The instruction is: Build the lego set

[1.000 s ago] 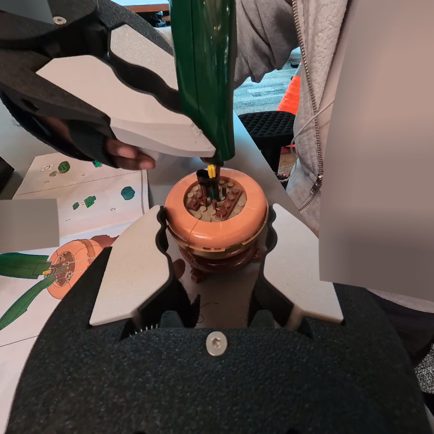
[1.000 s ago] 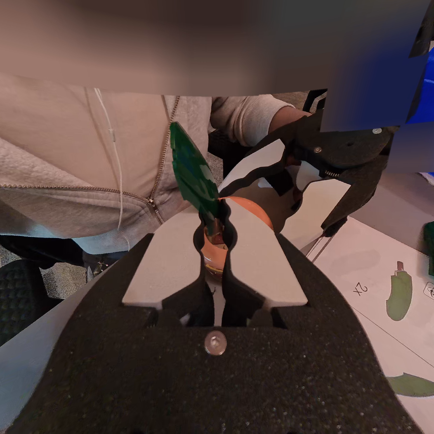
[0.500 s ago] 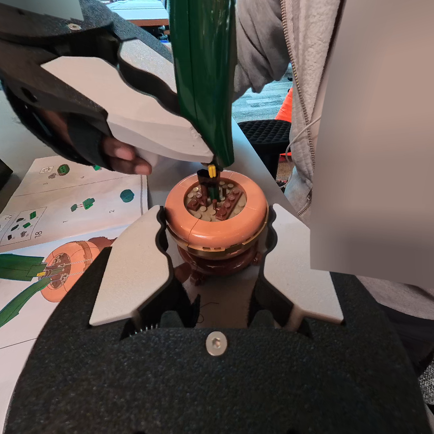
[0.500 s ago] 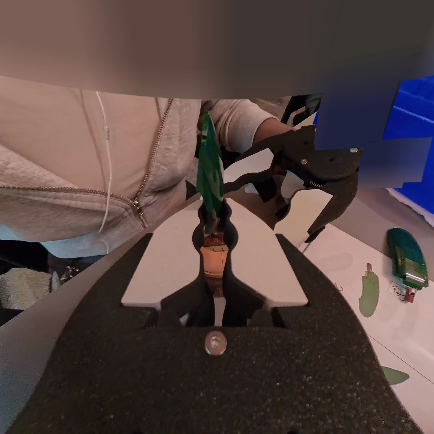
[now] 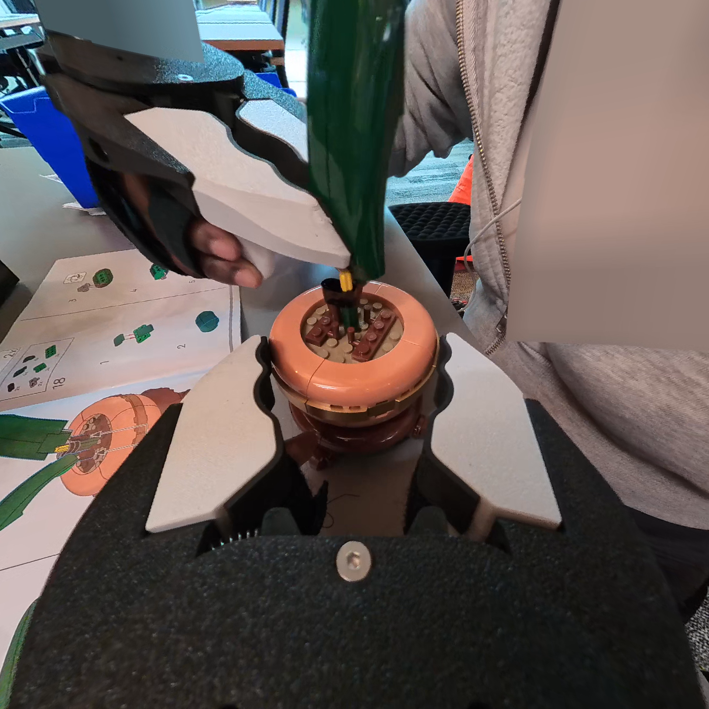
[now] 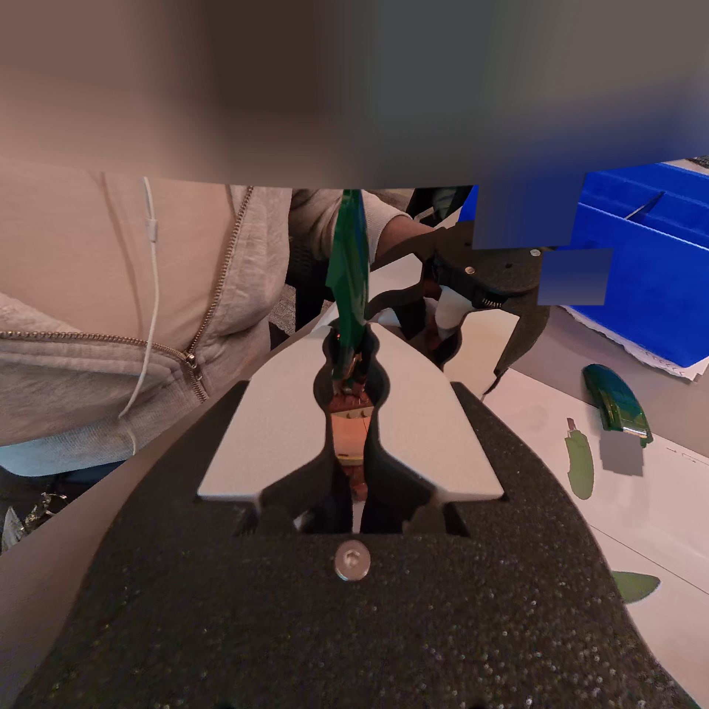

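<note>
Since the earlier frames the green leaf [image 5: 351, 126] has turned from a tilted pose to nearly upright, and its lower end now sits just above the middle of the pot [image 5: 353, 360]. At its foot a small yellow pin [image 5: 345, 281] shows beside a dark stem piece that rises from the brown studs inside the pot. On this leaf the right gripper [image 6: 347, 345] has its fingers [image 6: 412, 399] clenched, low near the base, as the right wrist view shows. Around the pot, the left gripper [image 5: 353, 368] has one of its fingers on each side of the orange rim; they are touching it or very close, and I cannot tell if they really press it. This pot stands on the grey counter [image 5: 46, 215], near the edge, in front of a person in a grey zip jacket [image 5: 598, 414]. To one side the instruction booklet [image 5: 115, 326] lies open on the counter. A second green leaf piece [image 6: 617, 403] lies on the booklet page, well apart from the pot, and a blue bin [image 6: 652, 276] stands behind it.
</note>
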### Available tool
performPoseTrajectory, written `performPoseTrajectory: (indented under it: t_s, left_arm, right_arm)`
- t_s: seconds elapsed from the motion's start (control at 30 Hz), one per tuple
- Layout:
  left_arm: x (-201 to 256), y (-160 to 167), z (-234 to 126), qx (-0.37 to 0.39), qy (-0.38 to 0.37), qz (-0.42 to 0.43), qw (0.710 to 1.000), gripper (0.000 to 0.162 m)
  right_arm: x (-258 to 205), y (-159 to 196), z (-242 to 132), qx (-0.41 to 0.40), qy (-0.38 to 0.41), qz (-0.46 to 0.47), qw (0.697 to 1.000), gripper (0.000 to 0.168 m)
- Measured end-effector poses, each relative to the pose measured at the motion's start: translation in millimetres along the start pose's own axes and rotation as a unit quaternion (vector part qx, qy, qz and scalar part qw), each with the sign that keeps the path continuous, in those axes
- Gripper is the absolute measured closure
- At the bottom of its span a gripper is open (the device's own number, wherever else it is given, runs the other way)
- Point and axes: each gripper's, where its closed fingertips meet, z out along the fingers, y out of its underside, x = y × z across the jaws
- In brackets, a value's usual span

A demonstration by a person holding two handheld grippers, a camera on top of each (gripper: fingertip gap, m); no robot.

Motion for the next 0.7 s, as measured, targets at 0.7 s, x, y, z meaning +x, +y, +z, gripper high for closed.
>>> performPoseTrajectory:
  t_s: [0.7]
  left_arm:
    - [0.9,-0.8,-0.2,0.003,-0.002,0.000,1.000,0.080]
  right_arm:
    - [-3.3,-1.7,-7.6,0.091,0.048,-0.045,0.994,0.156]
